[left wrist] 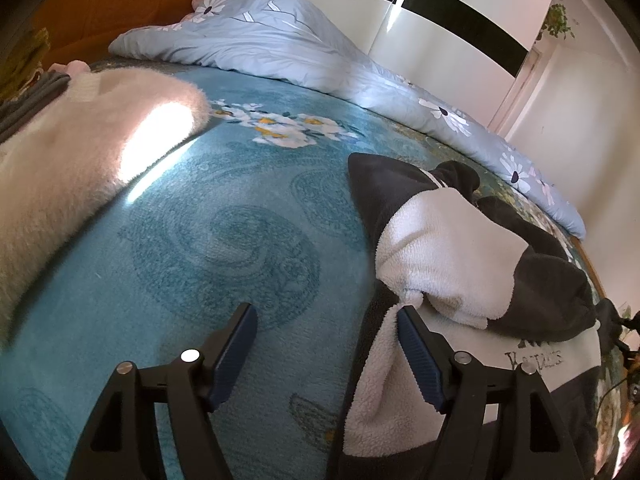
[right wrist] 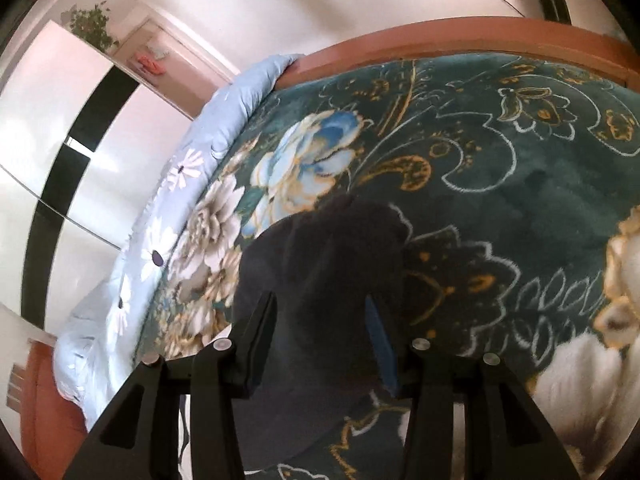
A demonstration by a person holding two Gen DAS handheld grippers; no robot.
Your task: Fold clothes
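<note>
On the left I see a fluffy pink sweater [left wrist: 72, 152] on the blue bed blanket [left wrist: 224, 240]. My left gripper [left wrist: 326, 316] has its fingers spread wide — beside the black-and-white fleece top [left wrist: 452, 240]. My right gripper [right wrist: 320, 308] is spread too, over the top's dark sleeve [right wrist: 320, 248].

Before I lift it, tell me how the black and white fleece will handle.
Probably floppy: the fleece already lies bunched in soft folds on the blanket. Its thick pile suggests some bulk, likely grippy rather than slippery. Lifted at one edge by the left gripper, the rest would probably sag and trail.
</note>
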